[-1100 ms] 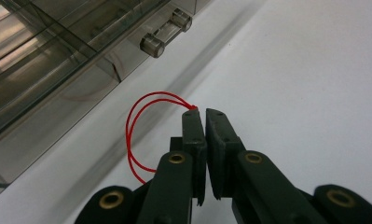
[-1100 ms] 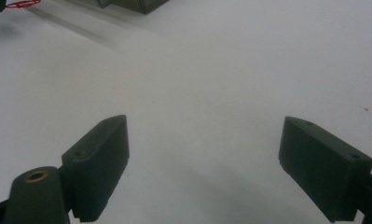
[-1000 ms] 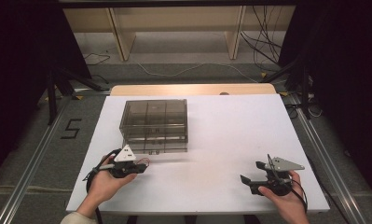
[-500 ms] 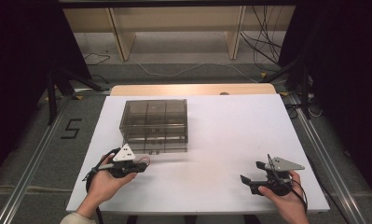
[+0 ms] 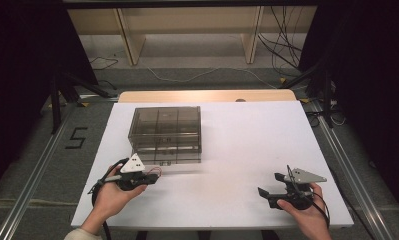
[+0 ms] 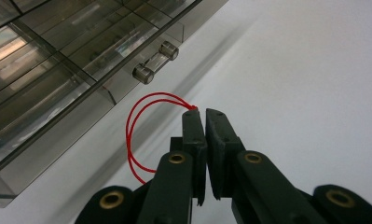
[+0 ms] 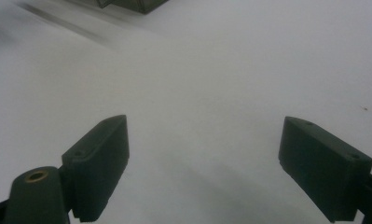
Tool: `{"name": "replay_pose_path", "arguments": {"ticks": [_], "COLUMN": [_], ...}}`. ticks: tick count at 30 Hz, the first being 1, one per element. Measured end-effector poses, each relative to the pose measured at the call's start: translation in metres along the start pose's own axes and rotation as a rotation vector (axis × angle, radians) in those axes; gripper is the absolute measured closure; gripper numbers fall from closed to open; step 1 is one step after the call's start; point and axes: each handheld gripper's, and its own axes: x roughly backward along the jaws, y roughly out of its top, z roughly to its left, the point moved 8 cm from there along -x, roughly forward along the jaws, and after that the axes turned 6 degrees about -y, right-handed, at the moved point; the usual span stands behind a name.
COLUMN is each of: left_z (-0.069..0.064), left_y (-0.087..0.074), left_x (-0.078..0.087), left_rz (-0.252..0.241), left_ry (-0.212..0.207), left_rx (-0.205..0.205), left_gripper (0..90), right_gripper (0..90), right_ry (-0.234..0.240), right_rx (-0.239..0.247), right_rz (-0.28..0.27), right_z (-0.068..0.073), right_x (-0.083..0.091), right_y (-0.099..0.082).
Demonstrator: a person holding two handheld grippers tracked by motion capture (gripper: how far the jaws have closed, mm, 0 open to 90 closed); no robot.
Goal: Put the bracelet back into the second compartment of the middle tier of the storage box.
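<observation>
High view: a smoky clear drawer box (image 5: pixel 165 134) sits on the white table (image 5: pixel 247 145), left of centre, and that box is our landmark.
Left gripper (image 5: pixel 148 177): just in front of the box's near face, towards its left corner, and clearly the nearer of the two.
Right gripper (image 5: pixel 269 184): well apart from the box, off to its right and nearer the person.
Left gripper view: the drawer handle (image 6: pixel 155 61), a clear bar with two round end caps, lies ahead and to the left of the jaw tips; near, not touching.
Handle axis: the bar runs along the drawer front, crosswise to the approach.
Left jaws: nearly closed, a thin slit between them, nothing in it; a red wire loop (image 6: pixel 134 135) curls beside them.
Right gripper view: jaws spread wide, empty, bare table between, the box's corner (image 7: pixel 132 4) far ahead.
Likely next move: left side reaches the handle, though the jaws would need to part first.
</observation>
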Motion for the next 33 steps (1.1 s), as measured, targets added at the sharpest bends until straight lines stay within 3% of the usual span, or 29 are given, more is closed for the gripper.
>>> {"name": "replay_pose_path", "arguments": {"ticks": [33], "left_z": [-0.002], "left_y": [0.015], "left_x": [0.010], "left_rz": [-0.038], "left_ry": [0.016], "left_rx": [-0.014], "left_gripper": [86.8], "right_gripper": [17.0], "right_ry": [-0.001], "right_rx": [-0.001], "right_rz": [0.000], "right_z": [0.000], "right_x": [0.000], "right_y": [0.000]}}
